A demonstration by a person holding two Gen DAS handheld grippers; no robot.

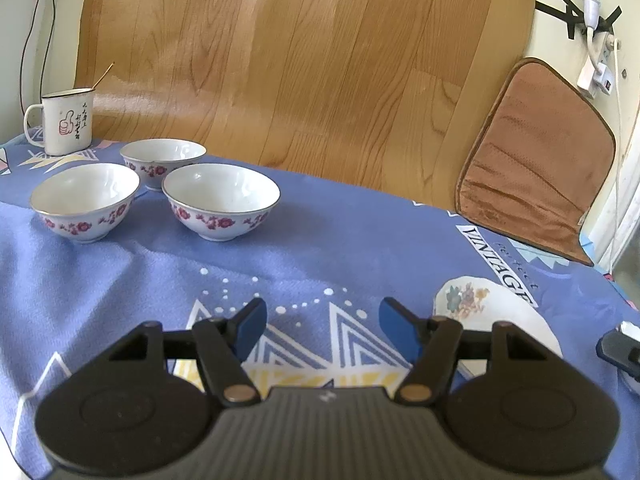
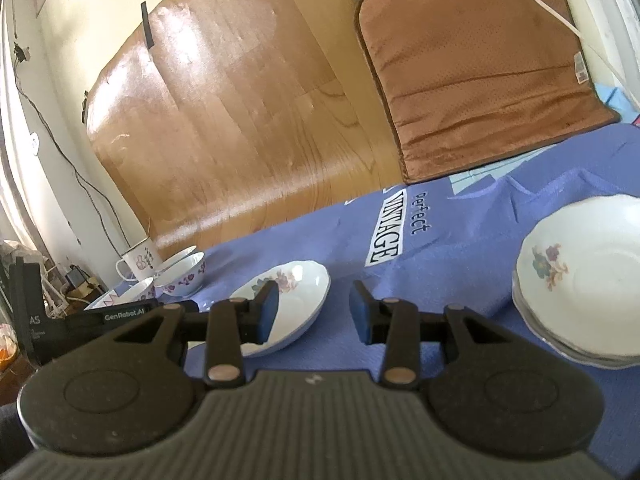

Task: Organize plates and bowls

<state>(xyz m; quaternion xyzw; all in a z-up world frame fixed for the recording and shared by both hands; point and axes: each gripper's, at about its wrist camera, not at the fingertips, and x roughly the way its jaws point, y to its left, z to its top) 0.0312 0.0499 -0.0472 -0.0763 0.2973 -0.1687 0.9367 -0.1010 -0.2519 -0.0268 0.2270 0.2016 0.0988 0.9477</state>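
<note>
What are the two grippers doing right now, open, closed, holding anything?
Left gripper: open, empty, above the blue tablecloth.
Right gripper: open, holding nothing; the single plate lies behind its left finger.

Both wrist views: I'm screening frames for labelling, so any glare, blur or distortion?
Left wrist view: sharp; fisheye curves the wooden board, with sheen near the mug. Right wrist view: tilted; glare streaks the board; the plate stack at the edge looks smeared.
</note>
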